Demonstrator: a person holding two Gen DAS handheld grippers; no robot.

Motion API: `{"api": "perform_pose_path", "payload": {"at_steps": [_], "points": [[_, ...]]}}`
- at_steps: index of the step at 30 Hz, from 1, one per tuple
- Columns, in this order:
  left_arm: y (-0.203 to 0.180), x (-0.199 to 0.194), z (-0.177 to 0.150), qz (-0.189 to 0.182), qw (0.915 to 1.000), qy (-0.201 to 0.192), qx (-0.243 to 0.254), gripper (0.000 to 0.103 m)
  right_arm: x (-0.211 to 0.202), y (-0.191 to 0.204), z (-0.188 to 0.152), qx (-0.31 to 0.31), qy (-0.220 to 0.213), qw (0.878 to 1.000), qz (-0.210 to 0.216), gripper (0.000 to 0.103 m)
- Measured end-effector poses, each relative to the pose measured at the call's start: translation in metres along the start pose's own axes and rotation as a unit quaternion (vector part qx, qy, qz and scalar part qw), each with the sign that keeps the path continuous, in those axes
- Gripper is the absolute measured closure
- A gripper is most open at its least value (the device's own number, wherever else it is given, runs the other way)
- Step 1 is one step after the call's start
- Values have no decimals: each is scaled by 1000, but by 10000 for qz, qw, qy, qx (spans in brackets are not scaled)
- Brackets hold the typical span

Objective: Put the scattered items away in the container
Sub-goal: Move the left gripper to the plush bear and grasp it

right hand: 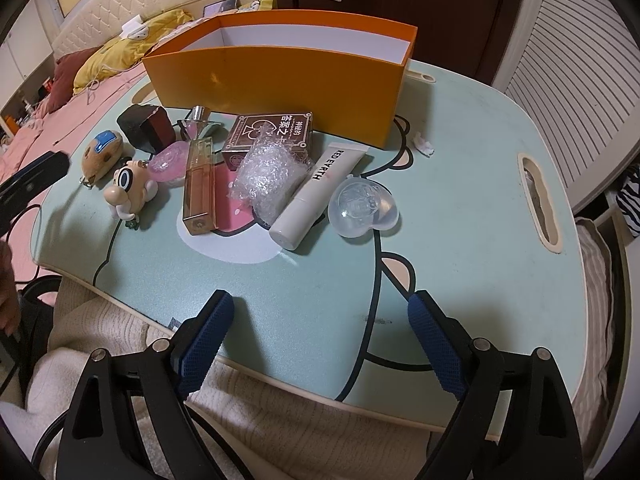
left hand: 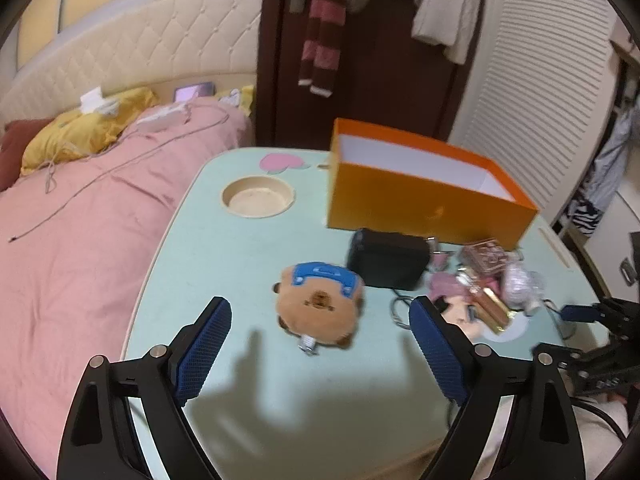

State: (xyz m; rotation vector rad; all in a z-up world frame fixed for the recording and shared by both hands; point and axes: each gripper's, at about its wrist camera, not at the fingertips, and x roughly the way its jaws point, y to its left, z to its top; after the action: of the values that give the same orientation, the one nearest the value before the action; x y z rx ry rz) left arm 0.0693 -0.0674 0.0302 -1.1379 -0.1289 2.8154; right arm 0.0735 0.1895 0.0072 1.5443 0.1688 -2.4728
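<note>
Both claws stood wide and empty. The left claw (left hand: 320, 336) hung over the plush toy (left hand: 320, 306) near the tabletop's (right hand: 460, 240) left edge. The right claw (right hand: 320, 328) hung over the near edge. The orange box (right hand: 280, 68) stood at the far edge, the scattered items just before it.

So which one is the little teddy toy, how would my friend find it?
Start at the big orange box at the back of the pale green table. In front of its left end sits a black case, and the teddy toy lies beside that, nearest the bed. It is the only soft, furry brown thing, with a blue patch.
</note>
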Motion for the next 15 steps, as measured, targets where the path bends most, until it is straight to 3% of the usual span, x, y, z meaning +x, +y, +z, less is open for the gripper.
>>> {"api": "perform_pose_path", "payload": {"at_steps": [2,5,15], "points": [[2,9,3,18,10000,43,71,14,0,0,0,-2,-2,10000,3,14],[6,21,10,26,9998,102,147,25,0,0,-1,17,-2,10000,-4,14],[11,34,7,-146,9998,102,76,26,1,-12,1,-48,4,10000,37,13]]}}
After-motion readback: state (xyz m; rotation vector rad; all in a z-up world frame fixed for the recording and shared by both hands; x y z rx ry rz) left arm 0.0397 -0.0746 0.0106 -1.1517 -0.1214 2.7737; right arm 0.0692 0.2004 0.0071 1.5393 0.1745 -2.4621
